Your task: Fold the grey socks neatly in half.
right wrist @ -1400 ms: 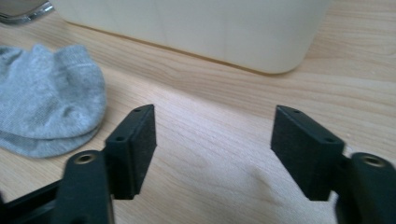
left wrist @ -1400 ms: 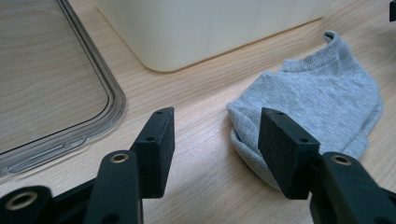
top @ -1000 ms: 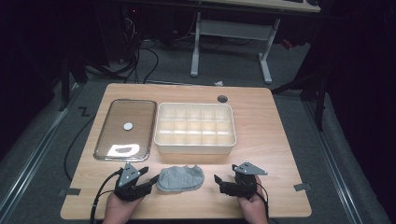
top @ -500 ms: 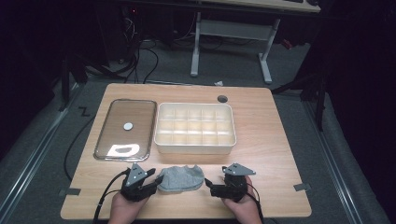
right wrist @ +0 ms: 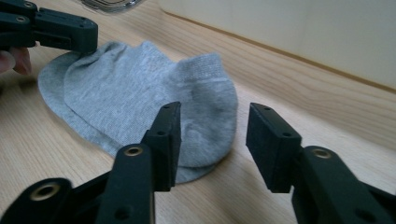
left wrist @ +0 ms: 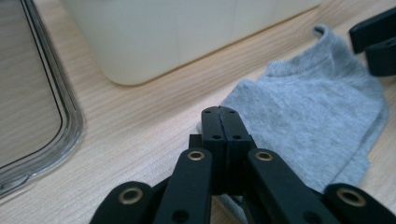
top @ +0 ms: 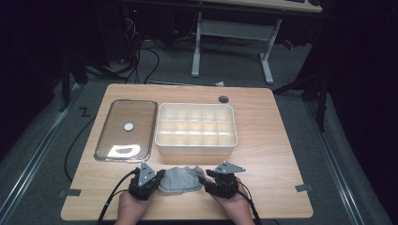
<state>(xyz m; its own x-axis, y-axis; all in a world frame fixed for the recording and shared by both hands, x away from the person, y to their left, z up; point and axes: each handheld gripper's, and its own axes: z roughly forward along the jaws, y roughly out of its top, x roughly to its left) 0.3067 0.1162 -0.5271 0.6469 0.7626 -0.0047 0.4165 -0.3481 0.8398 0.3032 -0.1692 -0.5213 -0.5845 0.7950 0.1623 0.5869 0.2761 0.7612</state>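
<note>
1. The wooden table (top: 272, 140) carries everything, and both grippers sit at its near edge.
2. A cream compartment bin (top: 195, 128) stands ahead of both grippers, its near wall just beyond the sock; the grid inside looks bare.
3. A clear lid with a round knob (top: 126, 129) lies flat ahead of the left gripper, beside the bin.
4. A grey ankle sock (top: 180, 178) lies flat between the two grippers, its cuff end toward the right one.
5. The left gripper (left wrist: 222, 116) has its jaws pressed together with no gap. The tips rest at the sock's edge, and fabric shows beneath them, but I cannot tell whether any is pinched.
6. The right gripper (right wrist: 212, 135) holds its jaws spread apart, one over the sock's cuff end and the other over bare wood, with nothing between them.
</note>
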